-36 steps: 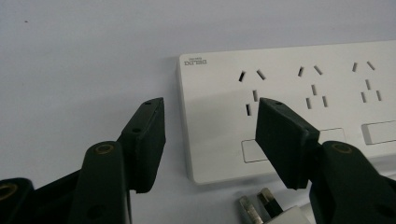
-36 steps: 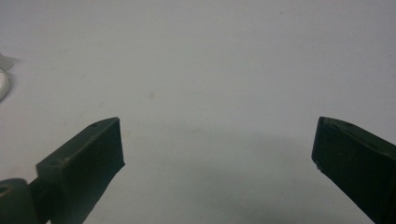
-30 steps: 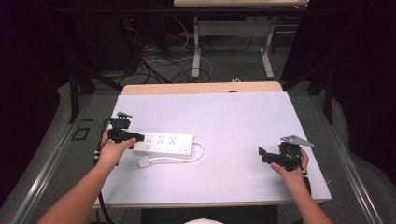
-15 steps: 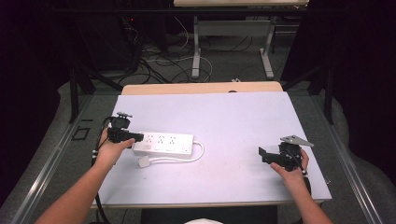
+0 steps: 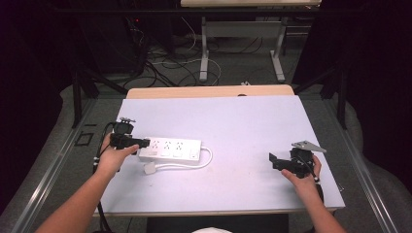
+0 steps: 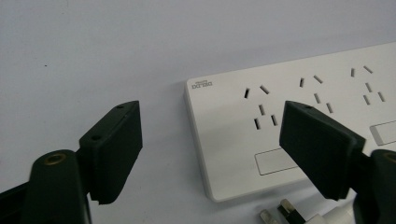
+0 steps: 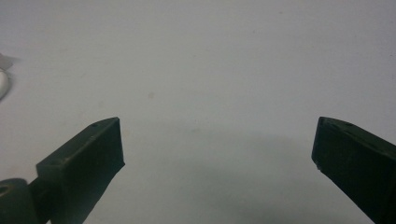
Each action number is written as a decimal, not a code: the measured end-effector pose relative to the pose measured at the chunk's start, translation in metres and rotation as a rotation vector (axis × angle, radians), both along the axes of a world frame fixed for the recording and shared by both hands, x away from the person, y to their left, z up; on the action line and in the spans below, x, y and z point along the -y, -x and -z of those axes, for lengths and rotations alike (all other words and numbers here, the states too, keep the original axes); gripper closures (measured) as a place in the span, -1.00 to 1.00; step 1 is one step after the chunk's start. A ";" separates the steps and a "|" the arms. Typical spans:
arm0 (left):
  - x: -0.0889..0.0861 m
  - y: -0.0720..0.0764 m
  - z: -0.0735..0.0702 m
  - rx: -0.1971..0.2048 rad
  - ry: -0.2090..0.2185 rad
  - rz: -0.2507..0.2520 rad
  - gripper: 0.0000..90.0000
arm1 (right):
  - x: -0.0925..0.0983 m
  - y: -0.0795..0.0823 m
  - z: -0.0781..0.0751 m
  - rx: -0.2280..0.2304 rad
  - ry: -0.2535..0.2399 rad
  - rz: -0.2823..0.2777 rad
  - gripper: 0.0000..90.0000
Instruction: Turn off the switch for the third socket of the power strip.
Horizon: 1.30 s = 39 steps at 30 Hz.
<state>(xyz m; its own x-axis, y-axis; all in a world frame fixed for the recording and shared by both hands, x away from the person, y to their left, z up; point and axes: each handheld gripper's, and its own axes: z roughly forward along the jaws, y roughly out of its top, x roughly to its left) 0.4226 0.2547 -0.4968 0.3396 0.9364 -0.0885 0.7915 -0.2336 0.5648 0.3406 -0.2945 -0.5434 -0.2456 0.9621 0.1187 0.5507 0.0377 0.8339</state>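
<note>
Pale table [image 5: 233,121] carries a white power strip [image 5: 170,149] near its left side, its plug [image 5: 149,168] lying just in front. Our left tongs [image 6: 210,140], just opening, straddle the strip's end without pressing; right tongs [image 7: 217,154] rest apart, well off. We judge a grasp on the strip is being set up: closing squarely comes next

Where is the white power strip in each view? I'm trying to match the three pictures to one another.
High view: the power strip lies left of centre on the table, its near end at the left gripper.
Left gripper view: it fills the right half, its corner between the open jaws.
Right gripper view: I cannot make it out; a white sliver at the left edge is too small to tell.
Shared landmark: the pale table surface.
</note>
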 end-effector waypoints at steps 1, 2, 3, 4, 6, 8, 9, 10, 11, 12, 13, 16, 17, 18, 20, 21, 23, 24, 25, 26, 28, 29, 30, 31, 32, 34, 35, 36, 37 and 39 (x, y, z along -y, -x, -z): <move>0.000 0.000 0.000 0.007 0.005 -0.005 -0.58 | 0.000 0.000 0.000 0.000 0.000 0.000 -0.97; -0.001 0.000 0.000 0.011 0.005 0.001 -0.62 | 0.000 0.000 0.000 0.000 -0.001 0.000 -0.97; -0.001 0.001 0.000 0.023 0.010 -0.009 -0.65 | 0.000 0.000 0.000 0.000 0.000 0.001 -0.97; 0.000 0.001 0.000 0.022 0.012 -0.025 -0.65 | 0.000 0.000 0.000 0.000 0.000 0.001 -0.97; -0.001 0.002 0.000 0.028 0.039 -0.022 -0.67 | 0.000 0.000 0.000 -0.001 -0.001 0.000 -0.97; -0.001 0.003 0.000 0.031 0.043 -0.019 -0.72 | 0.000 0.000 0.000 -0.001 -0.001 0.000 -0.97; -0.001 0.003 0.000 0.038 0.049 -0.018 -0.72 | 0.000 0.000 0.000 -0.001 -0.001 0.000 -0.97; -0.001 0.003 -0.001 0.034 0.049 -0.011 -0.77 | 0.000 0.000 0.000 0.000 0.000 0.000 -0.97; -0.001 0.004 -0.001 0.043 0.052 -0.010 -0.80 | 0.000 0.000 0.000 0.000 -0.001 0.000 -0.97; -0.001 0.004 -0.001 0.052 0.058 -0.009 -0.83 | 0.000 0.000 0.000 0.000 -0.001 0.000 -0.97; -0.001 0.005 -0.002 0.056 0.062 -0.003 -0.83 | 0.000 0.000 0.000 0.000 -0.001 0.000 -0.97; 0.000 0.007 -0.004 0.071 0.068 0.010 -0.92 | 0.000 0.000 0.000 0.000 -0.001 0.000 -0.97; 0.000 0.007 -0.005 0.076 0.071 0.018 -0.94 | 0.000 0.000 0.000 -0.001 -0.001 0.000 -0.97; 0.001 0.008 -0.006 0.079 0.081 0.024 -0.98 | 0.000 0.000 0.000 -0.001 -0.002 0.001 -0.97; 0.002 0.010 -0.008 0.091 0.092 0.040 -1.00 | 0.000 0.000 0.000 -0.001 -0.002 0.000 -0.97; 0.003 0.011 -0.008 0.097 0.096 0.039 -1.00 | 0.000 0.000 0.000 -0.001 -0.001 0.000 -0.97; 0.003 0.013 -0.010 0.094 0.102 0.049 -1.00 | 0.000 0.000 0.000 -0.001 -0.001 0.001 -0.97; 0.004 0.014 -0.010 0.102 0.118 0.042 -1.00 | 0.000 0.000 0.000 -0.001 -0.001 0.001 -0.97; 0.004 0.015 -0.011 0.094 0.127 0.046 -1.00 | -0.001 0.000 0.000 0.005 0.000 0.006 -0.97; 0.004 0.016 -0.012 0.098 0.139 0.045 -1.00 | 0.000 0.000 0.000 0.000 -0.001 0.001 -0.97; 0.004 0.018 -0.013 0.099 0.143 0.060 -1.00 | -0.001 0.000 0.000 0.003 0.000 0.006 -0.97; 0.005 0.019 -0.013 0.102 0.144 0.068 -1.00 | -0.001 0.000 0.000 0.003 0.002 0.006 -0.97; 0.005 0.020 -0.014 0.097 0.141 0.081 -1.00 | -0.001 0.000 0.000 0.005 0.002 0.006 -0.97; 0.006 0.021 -0.014 0.101 0.143 0.083 -1.00 | -0.001 0.000 0.000 0.005 0.002 0.006 -0.97; 0.006 0.023 -0.014 0.112 0.150 0.081 -1.00 | -0.001 0.000 0.000 0.004 0.001 0.006 -0.97; 0.008 0.025 -0.015 0.116 0.157 0.088 -1.00 | -0.001 0.000 0.000 0.003 0.000 0.005 -0.97; 0.009 0.026 -0.015 0.134 0.157 0.088 -1.00 | -0.001 0.000 0.000 -0.002 -0.001 0.000 -0.97; 0.010 0.027 -0.015 0.142 0.152 0.095 -1.00 | -0.001 0.000 0.001 0.005 0.002 0.007 -0.97; 0.011 0.028 -0.016 0.158 0.143 0.100 -0.99 | -0.001 0.000 0.000 -0.002 0.000 0.000 -0.97; 0.012 0.030 -0.017 0.172 0.147 0.107 -0.99 | -0.001 0.000 0.000 -0.005 -0.005 0.002 -0.97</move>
<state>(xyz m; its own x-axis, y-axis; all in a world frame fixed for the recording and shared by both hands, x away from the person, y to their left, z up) 0.3922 0.2426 -0.4795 0.4579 0.8756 -0.1537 0.6560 -0.2161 0.7232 0.3404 -0.2930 -0.5435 -0.2431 0.9619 0.1252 0.5552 0.0321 0.8311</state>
